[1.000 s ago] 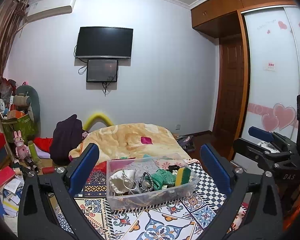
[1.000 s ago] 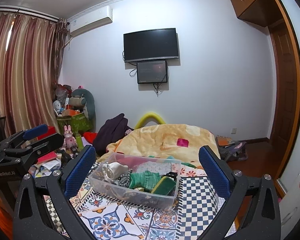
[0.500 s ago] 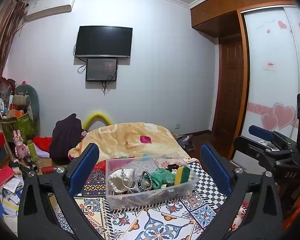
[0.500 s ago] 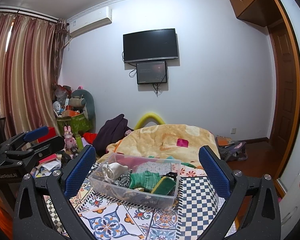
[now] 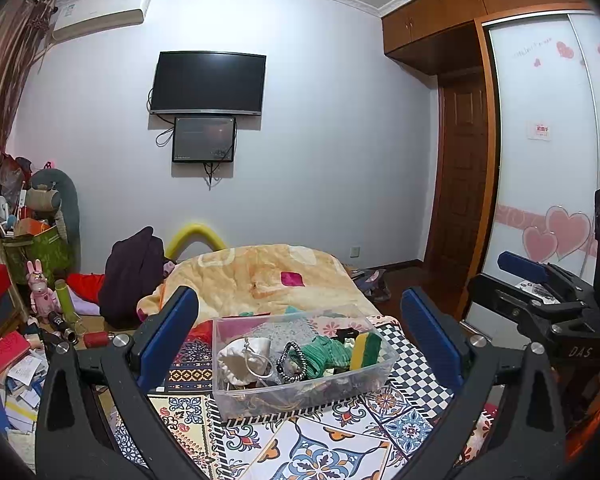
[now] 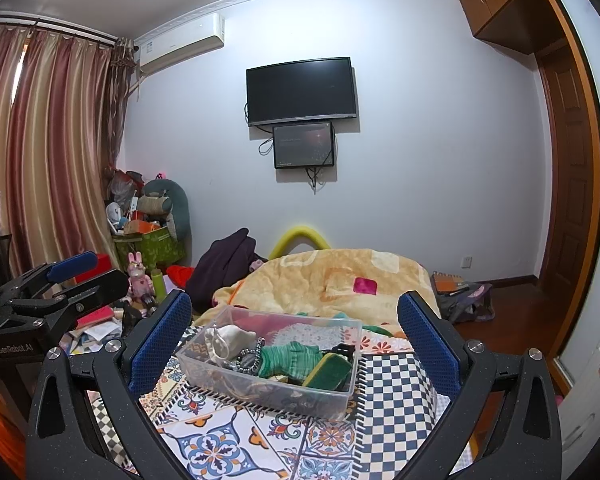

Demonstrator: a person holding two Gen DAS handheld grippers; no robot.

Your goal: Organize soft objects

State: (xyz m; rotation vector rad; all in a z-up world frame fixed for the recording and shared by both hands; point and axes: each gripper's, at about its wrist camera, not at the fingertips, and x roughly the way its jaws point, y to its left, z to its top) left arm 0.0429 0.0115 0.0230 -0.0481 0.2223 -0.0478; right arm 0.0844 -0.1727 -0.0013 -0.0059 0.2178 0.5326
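Left wrist: clear bin (image 5: 300, 390) runs lengthwise left-to-right, upright.

1. "DAS" in pale letters on the black body of the right gripper (image 5: 548, 280), seen from the left wrist camera.
2. "GenRobot.AI" in pale letters on the black body of the left gripper (image 6: 66, 276), seen from the right wrist camera.
3. Red sticker (image 5: 539, 131) on the wardrobe door (image 5: 548, 184): characters too small to read.
4. Air conditioner (image 6: 182, 46) label: illegible.

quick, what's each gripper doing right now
Left gripper: open, holding nothing.
Right gripper: open, holding nothing.
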